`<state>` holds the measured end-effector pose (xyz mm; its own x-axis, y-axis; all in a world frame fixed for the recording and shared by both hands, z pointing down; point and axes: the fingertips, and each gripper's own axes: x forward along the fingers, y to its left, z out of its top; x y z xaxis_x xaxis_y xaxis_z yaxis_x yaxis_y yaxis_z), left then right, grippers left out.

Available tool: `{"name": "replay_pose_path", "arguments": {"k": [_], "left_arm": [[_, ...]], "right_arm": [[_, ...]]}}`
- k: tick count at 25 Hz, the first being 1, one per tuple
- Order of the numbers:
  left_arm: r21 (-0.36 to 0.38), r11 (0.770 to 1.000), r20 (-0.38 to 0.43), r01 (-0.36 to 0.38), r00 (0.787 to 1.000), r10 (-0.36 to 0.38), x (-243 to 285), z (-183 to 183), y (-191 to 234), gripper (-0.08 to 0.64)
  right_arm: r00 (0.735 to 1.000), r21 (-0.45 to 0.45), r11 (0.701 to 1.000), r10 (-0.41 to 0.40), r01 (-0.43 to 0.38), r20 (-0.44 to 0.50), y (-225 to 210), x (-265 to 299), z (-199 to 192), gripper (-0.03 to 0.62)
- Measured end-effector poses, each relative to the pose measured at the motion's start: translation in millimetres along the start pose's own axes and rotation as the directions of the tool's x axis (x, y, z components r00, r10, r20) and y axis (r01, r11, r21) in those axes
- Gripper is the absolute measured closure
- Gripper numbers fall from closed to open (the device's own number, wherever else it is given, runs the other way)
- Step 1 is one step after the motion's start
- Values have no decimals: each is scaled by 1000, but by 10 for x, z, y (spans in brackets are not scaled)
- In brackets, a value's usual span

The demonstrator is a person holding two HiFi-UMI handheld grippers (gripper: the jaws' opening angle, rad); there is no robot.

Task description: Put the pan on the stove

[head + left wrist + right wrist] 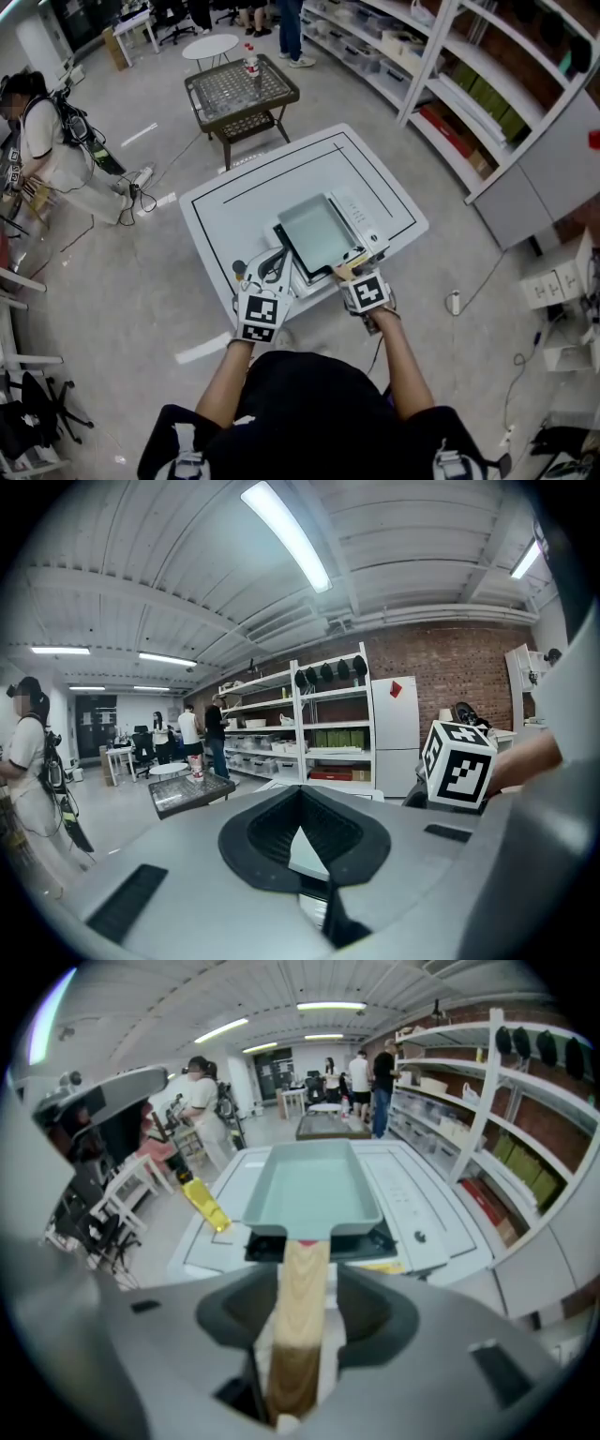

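A grey-green rectangular pan (317, 232) (309, 1190) sits on the black stove (279, 236) (260, 1245) on the white table (234, 211). Its wooden handle (350, 269) (302, 1297) points toward me. That handle runs between the jaws of my right gripper (357, 273) (305, 1288), which stand open with a small gap on each side of the wood. My left gripper (266, 277) (306, 855) hovers at the table's near edge, left of the stove; its pads meet with nothing between them. The right gripper's marker cube (457, 765) shows in the left gripper view.
A white control panel (363, 217) lies right of the pan. A yellow object (205, 1206) lies at the table's left side. Beyond stand a wicker coffee table (242, 94), shelving (487, 94) on the right, and a person (47, 150) at the left.
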<state>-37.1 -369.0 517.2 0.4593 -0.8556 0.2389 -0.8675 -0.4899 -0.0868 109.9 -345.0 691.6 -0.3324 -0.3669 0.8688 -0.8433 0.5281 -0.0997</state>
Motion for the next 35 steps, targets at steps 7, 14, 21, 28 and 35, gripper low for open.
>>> {"name": "replay_pose_path", "arguments": {"k": [7, 14, 21, 28, 35], "left_arm": [[31, 999, 35, 23, 999, -24, 39, 192, -37, 535], [58, 997, 69, 50, 996, -54, 88, 401, -96, 535], [70, 996, 103, 49, 993, -56, 90, 564, -59, 537], [77, 996, 122, 46, 991, -55, 62, 669, -49, 535], [84, 995, 135, 46, 989, -57, 40, 731, -61, 536]], "right_arm": [[979, 37, 999, -31, 24, 201, -72, -509, 528, 399], [874, 64, 987, -159, 147, 459, -195, -1192, 1080, 509], [684, 169, 962, -272, 216, 677, -328, -1802, 1362, 558], [633, 188, 955, -292, 228, 717, -356, -1929, 1318, 558], [633, 182, 958, -282, 220, 720, -350, -1942, 1287, 558]]}}
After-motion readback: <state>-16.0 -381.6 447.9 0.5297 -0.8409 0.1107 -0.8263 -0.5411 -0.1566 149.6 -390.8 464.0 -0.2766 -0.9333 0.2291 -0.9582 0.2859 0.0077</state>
